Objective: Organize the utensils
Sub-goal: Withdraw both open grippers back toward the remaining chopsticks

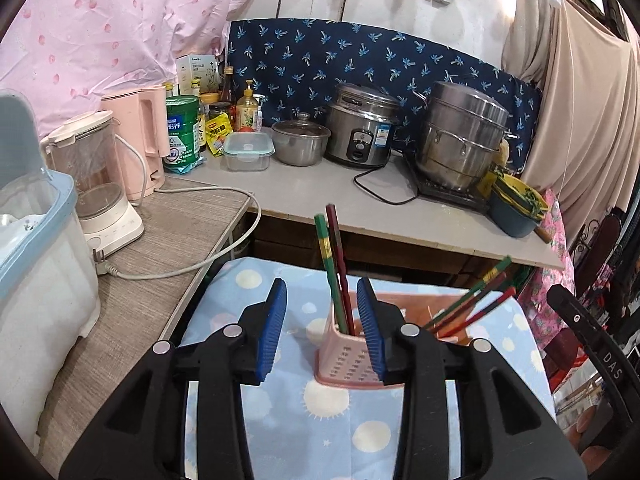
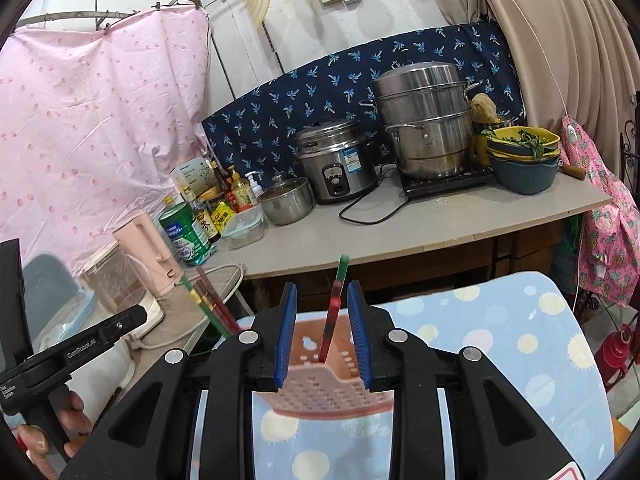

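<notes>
A pink perforated utensil holder (image 1: 348, 356) stands on a blue dotted cloth (image 1: 320, 420). My left gripper (image 1: 322, 334) is open, its fingers on either side of the holder's near compartment, where a green and a dark red chopstick (image 1: 334, 264) stand upright. More chopsticks (image 1: 472, 300) lean to the right from a further compartment. My right gripper (image 2: 322, 336) is open above the same holder (image 2: 332, 384), and a red and green chopstick (image 2: 334, 312) stands loose between its fingers. Other chopsticks (image 2: 208, 300) lean left.
A grey counter (image 1: 320, 196) holds a rice cooker (image 1: 360, 128), a steamer pot (image 1: 460, 136), a small lidded pot (image 1: 300, 142), bottles and a bowl stack (image 1: 516, 208). A side table (image 1: 168, 232) on the left carries kettles (image 1: 104, 184) and a plastic bin (image 1: 36, 264).
</notes>
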### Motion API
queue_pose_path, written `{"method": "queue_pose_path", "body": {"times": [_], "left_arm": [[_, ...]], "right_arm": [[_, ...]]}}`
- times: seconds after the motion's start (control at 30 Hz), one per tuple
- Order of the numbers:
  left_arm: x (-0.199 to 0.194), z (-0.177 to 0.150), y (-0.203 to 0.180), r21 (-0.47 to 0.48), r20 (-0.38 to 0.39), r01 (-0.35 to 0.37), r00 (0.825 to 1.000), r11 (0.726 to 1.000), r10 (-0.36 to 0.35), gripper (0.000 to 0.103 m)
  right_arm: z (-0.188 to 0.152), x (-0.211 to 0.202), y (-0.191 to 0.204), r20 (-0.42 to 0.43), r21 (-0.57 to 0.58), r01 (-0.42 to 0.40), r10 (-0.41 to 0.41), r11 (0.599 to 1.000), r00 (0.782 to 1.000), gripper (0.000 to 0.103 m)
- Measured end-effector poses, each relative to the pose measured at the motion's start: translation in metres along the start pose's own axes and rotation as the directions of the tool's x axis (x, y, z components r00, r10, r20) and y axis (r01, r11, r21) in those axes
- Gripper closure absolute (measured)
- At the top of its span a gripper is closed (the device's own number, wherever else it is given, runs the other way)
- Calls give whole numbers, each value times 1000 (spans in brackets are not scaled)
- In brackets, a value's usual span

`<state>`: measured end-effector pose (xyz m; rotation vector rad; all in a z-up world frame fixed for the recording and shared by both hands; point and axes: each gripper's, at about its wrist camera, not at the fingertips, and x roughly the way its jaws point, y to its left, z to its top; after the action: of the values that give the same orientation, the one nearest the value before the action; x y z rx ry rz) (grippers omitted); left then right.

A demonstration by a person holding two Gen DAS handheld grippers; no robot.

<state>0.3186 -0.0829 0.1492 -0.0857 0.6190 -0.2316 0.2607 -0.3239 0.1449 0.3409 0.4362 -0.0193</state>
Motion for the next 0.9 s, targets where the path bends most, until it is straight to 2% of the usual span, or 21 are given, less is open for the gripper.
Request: {"method": "queue_pose_path", "body": {"times": [0.27,0.43,0.73,0.9], "left_arm": [[-22,-41,-9,56,-38,-36,999,998,38,68],[-37,-65,-12,71,-69,-37,997,997,42,68],[-59,-109,-8,82,-109,-46,993,996,55,68],[-64,-134,-6,96,-132,-49,989,994,62,68]], "right_arm": [[-37,-34,10,-27,-44,-15,14,999,1000,77],[-66,-58,23,-45,-101,-3,-1,995,999,77],[-110,-94,32,-84,-114,-11,1,993,996,76],[-136,-110,35,-95,-139,11,-25,990,995,76]]}}
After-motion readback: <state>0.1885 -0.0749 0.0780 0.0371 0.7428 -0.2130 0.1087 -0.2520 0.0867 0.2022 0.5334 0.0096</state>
